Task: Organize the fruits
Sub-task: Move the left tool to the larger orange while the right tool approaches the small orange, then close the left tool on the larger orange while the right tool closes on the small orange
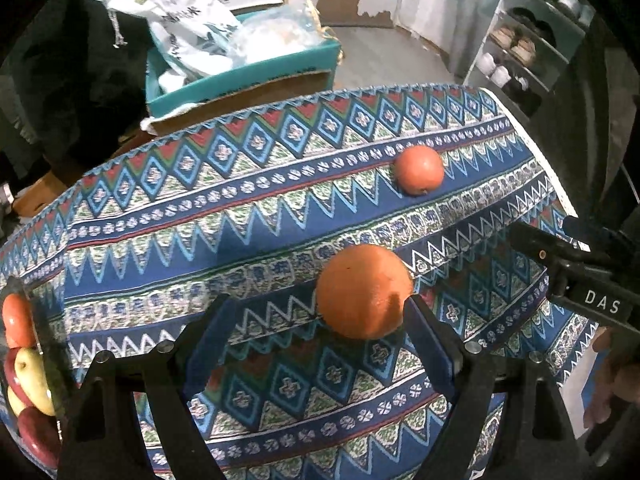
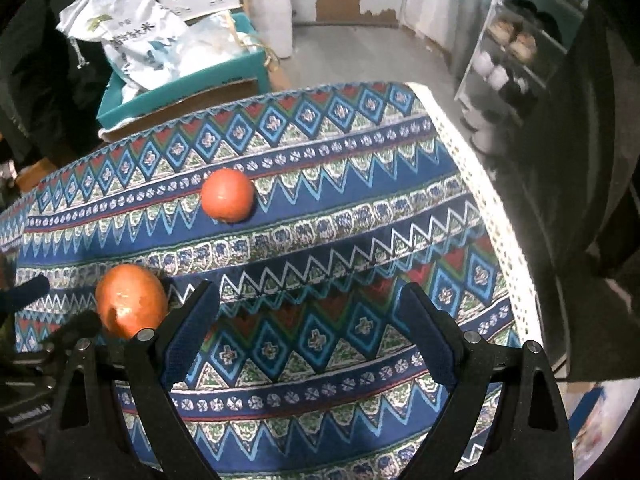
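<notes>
An orange (image 1: pixel 363 291) lies on the patterned tablecloth (image 1: pixel 240 216), just ahead of my open left gripper (image 1: pixel 316 312), close to its right finger; I cannot tell if they touch. A second, redder orange (image 1: pixel 419 169) lies farther back. A clear container (image 1: pixel 24 380) at the left edge holds red and yellow apples and an orange fruit. In the right wrist view the near orange (image 2: pixel 131 300) is left of my open, empty right gripper (image 2: pixel 310 300), and the far orange (image 2: pixel 227 195) lies ahead. The right gripper's body (image 1: pixel 580 276) shows at the right of the left wrist view.
The table's far edge and right edge (image 2: pixel 492 216) drop to the floor. A teal box (image 1: pixel 244 76) with white bags stands behind the table. A shoe rack (image 1: pixel 520 52) stands at the back right.
</notes>
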